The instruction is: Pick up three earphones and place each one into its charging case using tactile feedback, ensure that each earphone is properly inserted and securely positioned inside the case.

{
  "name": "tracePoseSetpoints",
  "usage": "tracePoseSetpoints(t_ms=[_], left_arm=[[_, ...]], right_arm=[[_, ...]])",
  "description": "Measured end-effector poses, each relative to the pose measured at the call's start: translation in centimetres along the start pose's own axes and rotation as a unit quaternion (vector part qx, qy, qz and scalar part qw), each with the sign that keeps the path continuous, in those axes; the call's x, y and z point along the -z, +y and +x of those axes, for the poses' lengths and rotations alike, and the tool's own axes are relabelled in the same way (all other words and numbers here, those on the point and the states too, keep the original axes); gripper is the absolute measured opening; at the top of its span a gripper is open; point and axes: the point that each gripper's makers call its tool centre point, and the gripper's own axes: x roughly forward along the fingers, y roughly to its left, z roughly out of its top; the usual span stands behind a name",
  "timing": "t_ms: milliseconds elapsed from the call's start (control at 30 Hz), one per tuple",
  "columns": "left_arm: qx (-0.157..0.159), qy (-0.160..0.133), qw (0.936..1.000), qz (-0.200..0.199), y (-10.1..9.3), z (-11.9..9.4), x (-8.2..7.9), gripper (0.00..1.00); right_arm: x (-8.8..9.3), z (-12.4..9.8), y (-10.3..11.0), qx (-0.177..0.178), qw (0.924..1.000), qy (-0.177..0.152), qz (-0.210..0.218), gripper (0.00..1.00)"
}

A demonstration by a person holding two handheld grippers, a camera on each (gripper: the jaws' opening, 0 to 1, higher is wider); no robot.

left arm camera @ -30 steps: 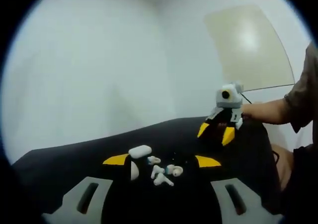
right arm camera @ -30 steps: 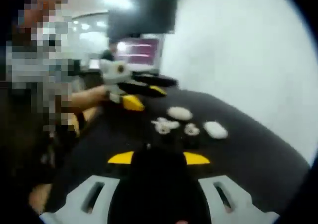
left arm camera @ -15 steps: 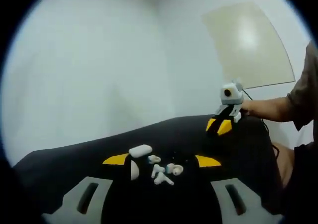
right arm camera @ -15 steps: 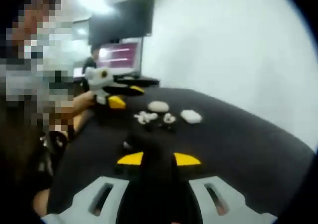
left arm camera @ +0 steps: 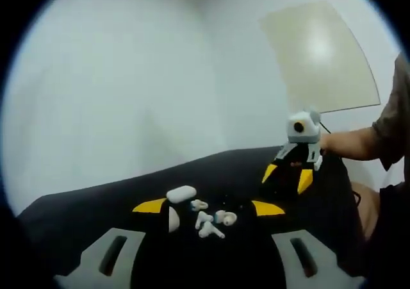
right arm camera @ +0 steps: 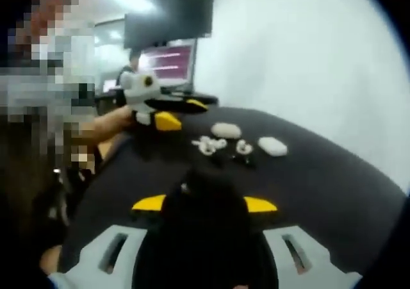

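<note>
1. A black cloth-covered table (left arm camera: pixel 96 206) carries everything, with pale walls behind it in the left gripper view and a lit pink monitor screen (right arm camera: pixel 168 59) beyond its far edge in the right gripper view.
2. The right gripper (left arm camera: pixel 286 175), a white-and-black tool with yellow-tipped jaws, is held in a person's hand (left arm camera: pixel 346 143) above the table's far right side in the left gripper view; its jaws stand parted, with nothing between them.
3. The left gripper (right arm camera: pixel 186 109), of the same make, shows in the right gripper view near the table's far left edge, also held by hand; its yellow tips lie close together there, but the blur means I cannot tell whether they are shut. In its own view the two yellow tips sit wide apart, with nothing gripped.
4. Two white oval charging cases lie toward the middle of the table: one (left arm camera: pixel 180 193) just behind the small items, the other (left arm camera: pixel 173 220) partly hidden by the left jaw.
5. The small white earphones (left arm camera: pixel 210 222) lie loose in a cluster on the cloth beside the cases, outside them and well apart from both grippers.
</note>
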Motion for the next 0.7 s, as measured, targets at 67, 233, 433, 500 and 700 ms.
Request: tracePoseSetpoints(t_ms=[67,233,433,500,700], left_arm=[[0.000,0.000,1.0000,0.000,0.0,0.0,0.0,0.48],[0.002,0.000,1.0000,0.003,-0.1,0.0,0.1,0.47],[0.010,0.002,0.9999,0.013,-0.6,0.1,0.2,0.47],[0.020,0.005,0.9995,0.025,-1.2,0.1,0.3,0.47],[0.125,0.025,0.9887,0.079,-6.0,0.2,1.1,0.45]], right_arm=[[0.2,0.1,0.4,-0.005,0.9997,0.007,0.021,0.35],[0.2,-0.3,1.0,-0.005,0.9996,0.011,0.025,0.28],[-1.0,-0.5,5.2,-0.071,0.9973,0.002,-0.020,0.26],[-1.6,-0.6,5.2,-0.062,0.9969,-0.006,-0.048,0.26],[-3.3,-0.7,3.1,-0.015,0.9951,-0.067,-0.071,0.33]])
